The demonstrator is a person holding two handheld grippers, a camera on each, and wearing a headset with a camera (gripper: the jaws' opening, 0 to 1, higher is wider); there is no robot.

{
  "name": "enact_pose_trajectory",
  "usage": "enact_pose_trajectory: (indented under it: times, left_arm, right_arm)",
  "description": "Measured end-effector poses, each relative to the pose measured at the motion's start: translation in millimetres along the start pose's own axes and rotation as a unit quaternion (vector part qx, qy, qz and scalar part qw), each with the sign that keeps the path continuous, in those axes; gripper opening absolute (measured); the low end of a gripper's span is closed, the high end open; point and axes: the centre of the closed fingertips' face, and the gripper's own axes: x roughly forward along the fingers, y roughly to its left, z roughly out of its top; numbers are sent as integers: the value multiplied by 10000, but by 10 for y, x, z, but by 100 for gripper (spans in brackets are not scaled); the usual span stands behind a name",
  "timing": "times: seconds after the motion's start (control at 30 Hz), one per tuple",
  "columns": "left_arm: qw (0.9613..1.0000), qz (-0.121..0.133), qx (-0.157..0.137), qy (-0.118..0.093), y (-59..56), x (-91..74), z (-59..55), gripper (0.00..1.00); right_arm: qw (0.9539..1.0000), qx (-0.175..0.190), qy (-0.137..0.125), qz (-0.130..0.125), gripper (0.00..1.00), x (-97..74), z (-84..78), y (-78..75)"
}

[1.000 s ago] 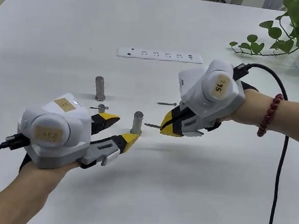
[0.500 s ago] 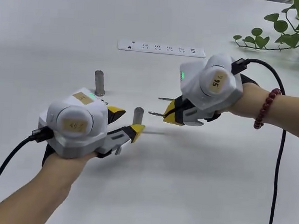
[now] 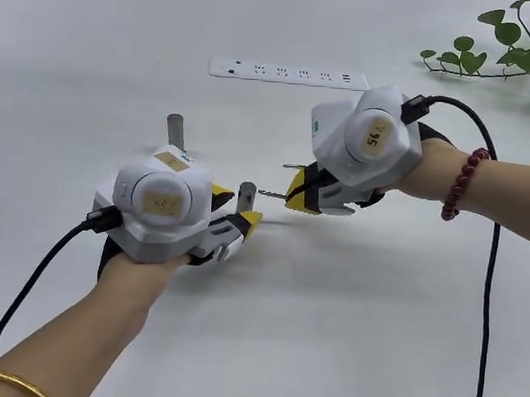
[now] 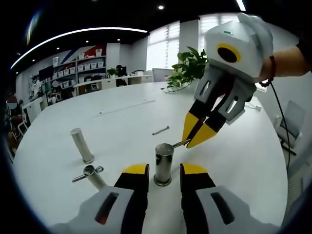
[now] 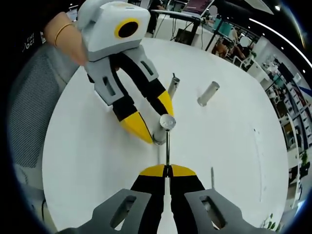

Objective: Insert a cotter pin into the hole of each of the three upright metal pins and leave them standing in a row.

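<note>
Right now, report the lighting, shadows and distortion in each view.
Head view: soft, even light, only a faint shadow on the table under the right gripper, everything sharp. Left gripper view: the fisheye curves the table edge, and the metal pin carries bright streaks. Right gripper view: the same curving, yet the cotter pin reads crisp.

An open-plan office: a large white table (image 3: 375, 304) carries a white power strip (image 3: 289, 73) and a leafy green potted plant (image 4: 187, 66) near its far edge. Stocked wall shelves (image 4: 92, 63), tall windows (image 4: 165, 36) and recessed ceiling lights (image 4: 161, 7) surround it.
</note>
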Motion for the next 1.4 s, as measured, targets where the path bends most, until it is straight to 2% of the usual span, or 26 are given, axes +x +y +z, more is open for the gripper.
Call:
enact_pose_trajectory:
  times: [0.27, 0.43, 0.5, 0.97, 1.4]
  left_arm:
    - [9998, 152, 101, 101, -4, 79, -32, 18]
    - [9996, 219, 34, 163, 8, 100, -72, 15]
    - [9995, 252, -2, 168, 16, 104, -79, 11]
    - [9996, 259, -13, 93, 21, 108, -76, 10]
    - [9996, 266, 96, 82, 35, 126, -85, 10]
  right_arm:
    - [10000, -17, -18, -6, 0, -9, 16, 8]
    - [10000, -55, -52, 15, 0, -16, 45, 23]
    - [10000, -38, -68, 21, 0, -13, 50, 20]
    - [9999, -142, -34, -34, 0, -13, 41, -31]
    - [9998, -137, -127, -75, 0, 10, 100, -78]
